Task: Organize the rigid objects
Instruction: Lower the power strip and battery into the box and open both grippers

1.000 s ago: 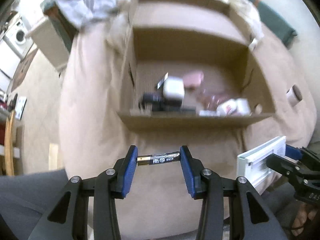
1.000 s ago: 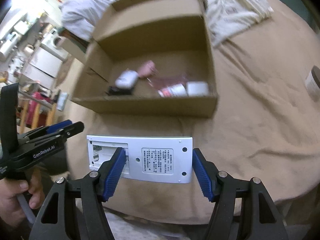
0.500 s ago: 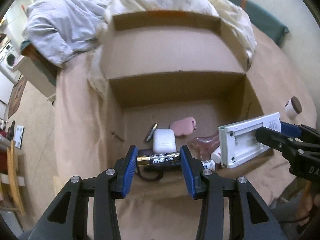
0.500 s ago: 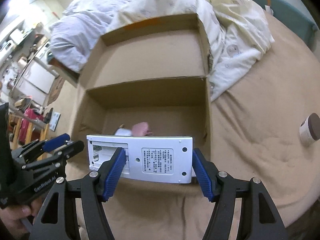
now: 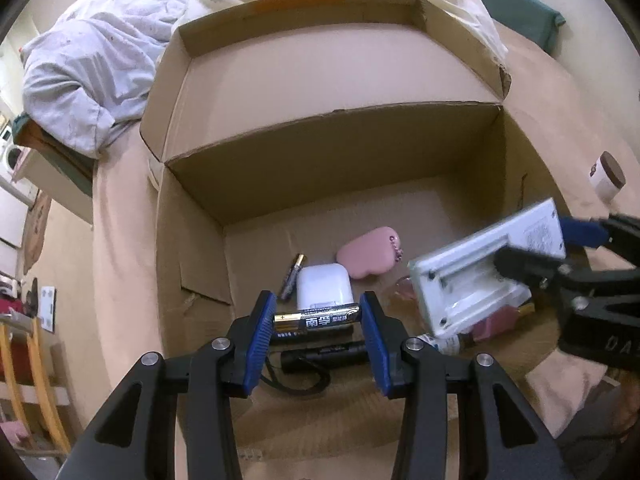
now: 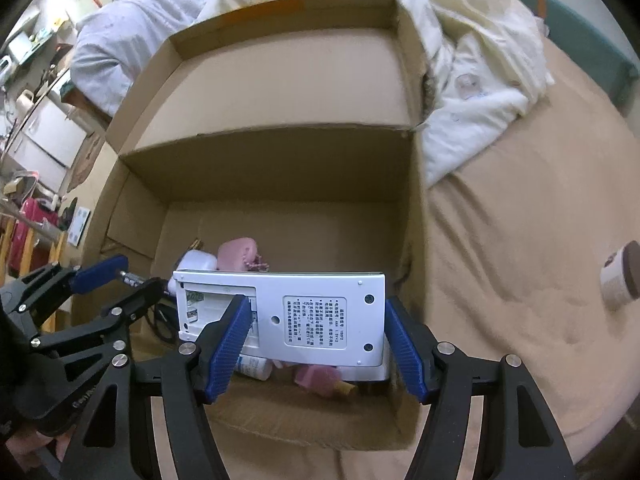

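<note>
Over an open cardboard box [image 5: 192, 240] on a bed, the left tongs [image 5: 318, 320] pinch a black-and-gold battery [image 5: 316, 319] end to end at lower centre. The right tongs [image 6: 316, 340] clamp a white device [image 6: 320, 320], its back showing a printed label. Below lie a white earbud case [image 5: 324, 290], pink pouch [image 5: 366, 252], second battery [image 5: 292, 276] and black flashlight [image 5: 324, 354].
</note>
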Motion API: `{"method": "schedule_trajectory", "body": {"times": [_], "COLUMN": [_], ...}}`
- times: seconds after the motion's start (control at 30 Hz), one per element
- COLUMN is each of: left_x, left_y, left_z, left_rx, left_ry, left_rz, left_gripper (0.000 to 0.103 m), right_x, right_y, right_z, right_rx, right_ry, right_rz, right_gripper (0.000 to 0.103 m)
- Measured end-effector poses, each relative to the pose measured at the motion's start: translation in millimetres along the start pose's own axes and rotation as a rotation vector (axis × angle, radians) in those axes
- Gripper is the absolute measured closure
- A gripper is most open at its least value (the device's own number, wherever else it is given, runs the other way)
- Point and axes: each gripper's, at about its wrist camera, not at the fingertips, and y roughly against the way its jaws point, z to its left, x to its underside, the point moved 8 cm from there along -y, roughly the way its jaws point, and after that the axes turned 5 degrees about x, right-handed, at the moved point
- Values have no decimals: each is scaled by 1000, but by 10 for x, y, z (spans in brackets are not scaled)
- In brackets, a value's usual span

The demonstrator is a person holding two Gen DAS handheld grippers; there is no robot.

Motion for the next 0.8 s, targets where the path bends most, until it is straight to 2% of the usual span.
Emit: {"method": "schedule_trajectory", "body": {"times": [0.07,0.27,0.4,0.47,0.53,0.57,0.6,0.63,0.67,0.7,0.77,0.8], "left_x": [2,76,69,72,80,79,74,67,60,47,27,12], "left_y": [-24,-149,-143,-136,-124,-111,-86,-45,-12,54,173,255], "left_z": [4,-20,19,33,45,44,38,29,24,22,20,25], "left_rx": [-8,-17,-68,-71,-68,-58,-46,-35,-27,-11,26,47], "left_ry": [2,-12,-36,-34,-25,-19,-13,-8,-5,5,26,39], "left_rz": [2,29,-4,-7,-7,-11,-18,-29,-37,-54,-80,-95], "left_gripper": [63,63,63,61,42,31,29,28,23,12,1,1], "right_x": [32,54,51,38,34,37,41,46,45,38,2,-26], "right_y": [-88,-161,-168,-163,-158,-151,-136,-120,-96,-68,11,60], "right_z": [4,63,73,54,47,48,60,79,103,125,145,138], "right_rx": [-8,28,37,24,10,6,-8,-19,-35,-47,-50,-45], "right_ry": [-12,28,37,21,9,3,1,2,5,7,11,9], "right_rz": [31,38,36,38,43,43,43,42,35,26,-6,-26], "right_gripper": [32,32,32,32,30,25,21,12,4,1,0,0]}}
